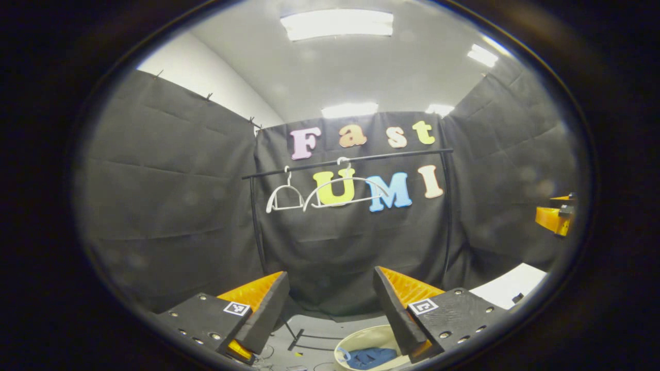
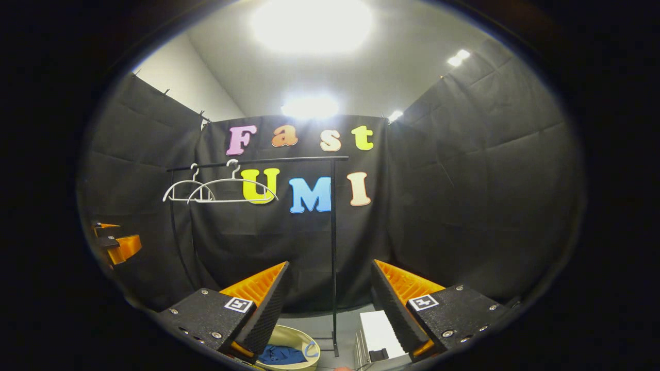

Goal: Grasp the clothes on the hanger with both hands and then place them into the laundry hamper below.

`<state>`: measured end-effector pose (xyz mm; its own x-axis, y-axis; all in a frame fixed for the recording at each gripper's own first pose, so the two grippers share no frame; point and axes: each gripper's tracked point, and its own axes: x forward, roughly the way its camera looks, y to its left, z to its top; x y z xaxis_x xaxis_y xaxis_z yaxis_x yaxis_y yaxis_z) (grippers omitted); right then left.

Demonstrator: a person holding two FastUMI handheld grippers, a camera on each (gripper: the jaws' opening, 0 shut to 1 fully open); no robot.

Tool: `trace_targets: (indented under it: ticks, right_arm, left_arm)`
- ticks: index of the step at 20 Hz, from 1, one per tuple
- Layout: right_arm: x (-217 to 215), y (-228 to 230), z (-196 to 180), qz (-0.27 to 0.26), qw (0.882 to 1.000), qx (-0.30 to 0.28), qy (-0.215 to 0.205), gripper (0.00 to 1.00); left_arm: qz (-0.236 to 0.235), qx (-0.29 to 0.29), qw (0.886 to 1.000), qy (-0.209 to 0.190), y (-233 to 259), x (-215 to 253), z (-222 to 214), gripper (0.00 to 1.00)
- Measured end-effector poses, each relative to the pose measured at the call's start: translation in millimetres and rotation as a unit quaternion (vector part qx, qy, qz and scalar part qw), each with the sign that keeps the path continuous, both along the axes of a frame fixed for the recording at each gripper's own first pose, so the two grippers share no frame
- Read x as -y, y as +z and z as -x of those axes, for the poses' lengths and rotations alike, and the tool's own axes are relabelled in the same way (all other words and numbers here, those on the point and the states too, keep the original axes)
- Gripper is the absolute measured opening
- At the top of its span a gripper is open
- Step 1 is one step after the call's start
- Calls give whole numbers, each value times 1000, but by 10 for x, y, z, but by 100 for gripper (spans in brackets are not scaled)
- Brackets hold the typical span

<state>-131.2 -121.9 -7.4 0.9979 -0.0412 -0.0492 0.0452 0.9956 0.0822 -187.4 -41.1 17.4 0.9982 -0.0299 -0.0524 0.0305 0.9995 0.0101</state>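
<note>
I see both my left tongs (image 1: 330, 309) and right tongs (image 2: 330, 304) spread wide, gripping nothing. Below them the blue clothes (image 1: 372, 357) lie inside the laundry hamper (image 1: 361, 337). Ahead and above, two bare hangers (image 2: 219, 188) hang on the rail (image 2: 258, 162).

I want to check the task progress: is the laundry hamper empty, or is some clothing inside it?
Not empty. The laundry hamper holds a crumpled blue garment, and both white hangers on the rail are bare.
</note>
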Motion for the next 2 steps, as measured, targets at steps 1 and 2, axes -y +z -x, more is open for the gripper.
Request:
trace_targets:
  ticks: [1, 2]
  right_arm:
    - [21, -4, -15, 0, 1000, 0, -2, 94]
    - [34, -10, -35, 0, 1000, -1, -3, 94]
  left_arm:
    - [1, 0, 1000, 1, -10, -3, -24, 94]
    - [2, -1, 1000, 1, -14, 8, -30, 94]
